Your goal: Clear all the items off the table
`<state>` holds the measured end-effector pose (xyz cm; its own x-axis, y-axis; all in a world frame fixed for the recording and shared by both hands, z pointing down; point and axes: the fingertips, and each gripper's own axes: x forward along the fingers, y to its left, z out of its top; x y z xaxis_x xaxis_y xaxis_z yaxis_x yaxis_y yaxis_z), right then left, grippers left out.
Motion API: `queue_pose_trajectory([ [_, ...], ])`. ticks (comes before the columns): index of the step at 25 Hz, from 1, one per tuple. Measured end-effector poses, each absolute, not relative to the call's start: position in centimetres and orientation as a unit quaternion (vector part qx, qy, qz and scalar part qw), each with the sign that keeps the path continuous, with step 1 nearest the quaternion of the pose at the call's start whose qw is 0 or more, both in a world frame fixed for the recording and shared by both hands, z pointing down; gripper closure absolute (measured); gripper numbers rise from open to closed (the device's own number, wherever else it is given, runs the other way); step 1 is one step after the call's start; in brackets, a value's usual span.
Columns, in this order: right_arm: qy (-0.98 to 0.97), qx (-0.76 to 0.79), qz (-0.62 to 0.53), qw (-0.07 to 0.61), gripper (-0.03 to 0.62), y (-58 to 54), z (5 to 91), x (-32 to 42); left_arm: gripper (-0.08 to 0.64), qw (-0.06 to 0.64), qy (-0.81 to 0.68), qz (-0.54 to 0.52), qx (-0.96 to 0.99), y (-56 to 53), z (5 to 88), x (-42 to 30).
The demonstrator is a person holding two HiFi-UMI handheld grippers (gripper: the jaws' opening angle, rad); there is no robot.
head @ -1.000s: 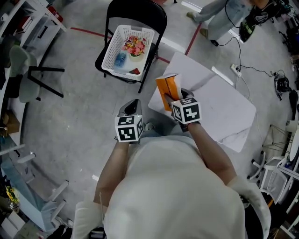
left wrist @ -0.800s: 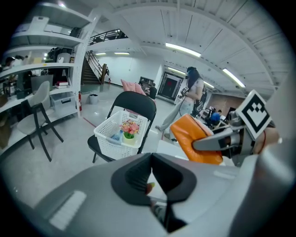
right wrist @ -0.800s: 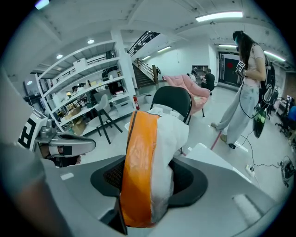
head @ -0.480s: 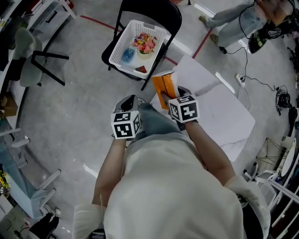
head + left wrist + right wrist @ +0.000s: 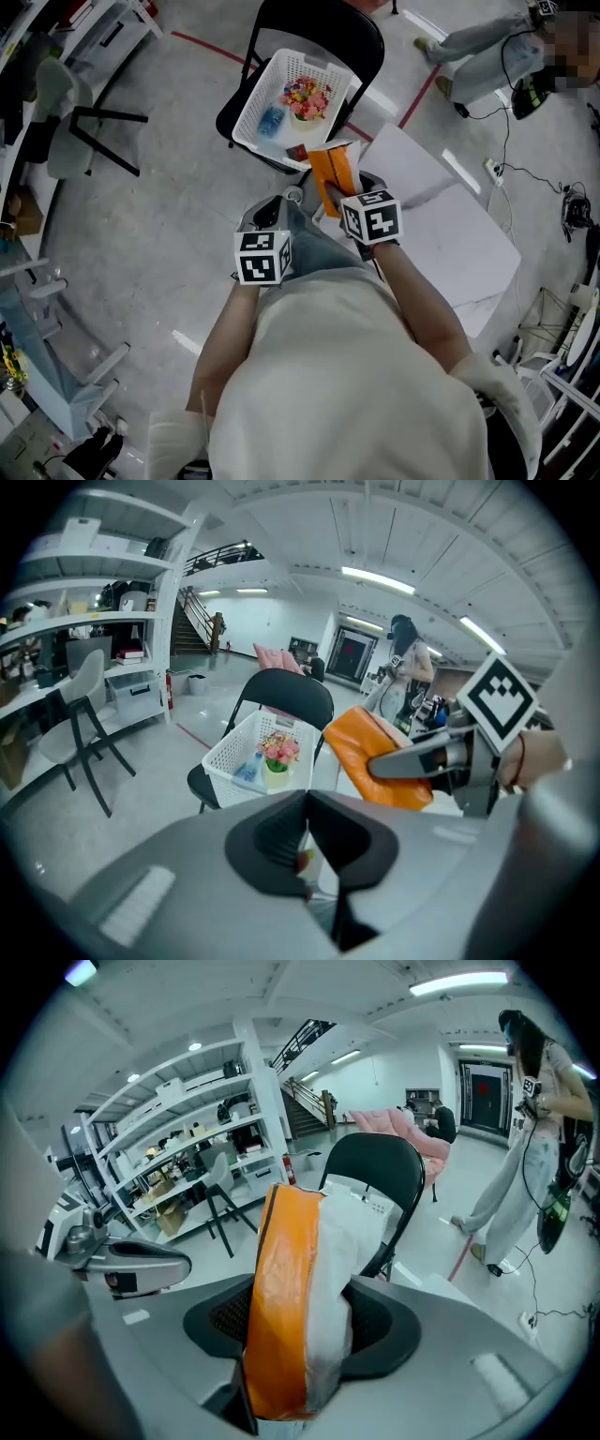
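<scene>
My right gripper point(image 5: 345, 190) is shut on an orange and white packet point(image 5: 334, 171), which stands upright between its jaws point(image 5: 289, 1288). The packet hangs just off the near corner of a white basket point(image 5: 253, 111) on a black folding chair point(image 5: 361, 28). In the basket lie a small pot of flowers point(image 5: 307, 97), a blue item and a red one. My left gripper point(image 5: 271, 210) hovers over the floor just left of the right one, its pads together and nothing between them point(image 5: 307, 803). The white table point(image 5: 450, 234) lies to the right, behind the right gripper.
A grey chair point(image 5: 67, 131) and shelving stand at the left. A person point(image 5: 487, 42) stands at the far right among cables on the floor. A red tape line point(image 5: 211, 47) runs past the black chair.
Both grippers have come closer to the chair and basket, the right one carrying the packet from over the table's corner to the basket's near corner. The packet stays gripped.
</scene>
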<state>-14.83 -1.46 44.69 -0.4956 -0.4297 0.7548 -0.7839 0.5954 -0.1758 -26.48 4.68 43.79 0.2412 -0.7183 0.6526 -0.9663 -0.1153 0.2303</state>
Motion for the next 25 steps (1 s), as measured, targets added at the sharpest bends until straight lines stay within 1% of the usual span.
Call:
queue_pose_trajectory([
  [11,-0.821,0.357,0.263,0.360,0.348,-6.6,46.1,-18.6,0.551,0.320,-0.574,0.204,0.725,-1.7,43.4,-29.6],
  [25,-0.812,0.335,0.270,0.395,0.348,-11.0,49.8,-21.1,0.551,0.343,-0.556,0.225,0.723,-7.4,46.1,-31.5],
])
